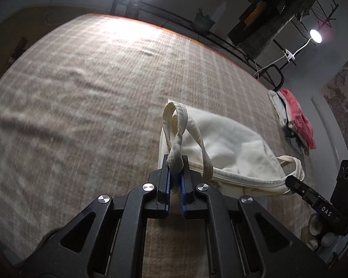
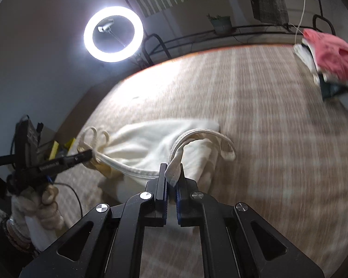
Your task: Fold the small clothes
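A small cream-white strappy top (image 1: pixel 232 148) hangs stretched between my two grippers just above the checked beige bed cover (image 1: pixel 92 81). My left gripper (image 1: pixel 175 165) is shut on its looped shoulder straps. My right gripper (image 2: pixel 172 173) is shut on the straps at the other end. In the left wrist view the right gripper (image 1: pixel 290 180) shows at the far end of the hem. In the right wrist view the top (image 2: pixel 155 143) sags between us, with the left gripper (image 2: pixel 90 154) at its left end.
A stack of folded clothes topped by a red garment (image 1: pixel 297 118) lies at the bed's right edge, also visible in the right wrist view (image 2: pixel 331 53). A ring light (image 2: pixel 113 33) stands behind the bed. A metal rack (image 1: pixel 278 23) holds dark items.
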Action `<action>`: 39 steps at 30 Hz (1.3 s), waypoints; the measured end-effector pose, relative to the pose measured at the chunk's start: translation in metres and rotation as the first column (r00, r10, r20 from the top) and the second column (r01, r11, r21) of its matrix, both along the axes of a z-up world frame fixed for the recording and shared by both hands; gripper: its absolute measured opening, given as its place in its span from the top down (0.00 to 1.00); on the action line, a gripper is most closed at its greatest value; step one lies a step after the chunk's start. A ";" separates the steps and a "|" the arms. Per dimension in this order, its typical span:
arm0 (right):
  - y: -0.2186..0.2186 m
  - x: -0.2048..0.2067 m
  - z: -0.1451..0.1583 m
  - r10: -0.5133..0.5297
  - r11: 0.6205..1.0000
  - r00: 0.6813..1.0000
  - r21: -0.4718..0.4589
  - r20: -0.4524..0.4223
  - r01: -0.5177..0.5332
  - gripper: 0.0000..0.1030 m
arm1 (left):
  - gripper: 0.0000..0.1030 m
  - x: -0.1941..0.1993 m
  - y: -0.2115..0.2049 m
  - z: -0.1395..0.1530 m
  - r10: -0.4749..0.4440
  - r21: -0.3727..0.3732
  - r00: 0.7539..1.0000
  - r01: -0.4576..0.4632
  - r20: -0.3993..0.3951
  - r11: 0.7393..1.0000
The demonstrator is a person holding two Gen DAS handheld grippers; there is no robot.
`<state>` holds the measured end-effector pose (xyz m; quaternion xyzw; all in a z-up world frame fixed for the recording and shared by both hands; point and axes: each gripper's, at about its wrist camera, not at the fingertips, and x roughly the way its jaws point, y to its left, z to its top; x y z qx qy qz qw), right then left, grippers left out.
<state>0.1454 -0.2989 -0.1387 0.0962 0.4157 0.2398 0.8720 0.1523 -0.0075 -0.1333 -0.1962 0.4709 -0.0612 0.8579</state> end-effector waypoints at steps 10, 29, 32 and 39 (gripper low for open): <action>0.000 -0.019 -0.008 0.036 0.990 0.998 -0.132 -0.059 -0.044 0.91 | 0.71 -0.041 0.007 -0.007 -0.018 0.092 0.997 0.025 -0.074 0.995; 0.041 -0.002 0.016 0.082 0.987 0.996 -0.138 -0.026 -0.085 0.91 | 0.75 0.013 -0.016 0.028 -0.140 0.141 0.990 0.139 -0.003 0.980; 0.048 0.005 -0.005 0.062 0.968 0.996 -0.241 -0.056 -0.074 0.91 | 0.75 0.015 -0.019 0.003 -0.177 0.151 0.980 0.188 -0.088 0.970; 0.030 -0.021 -0.026 0.098 0.949 0.990 -0.291 -0.103 -0.124 0.91 | 0.75 -0.024 -0.018 -0.024 -0.220 0.228 0.958 0.260 -0.184 0.938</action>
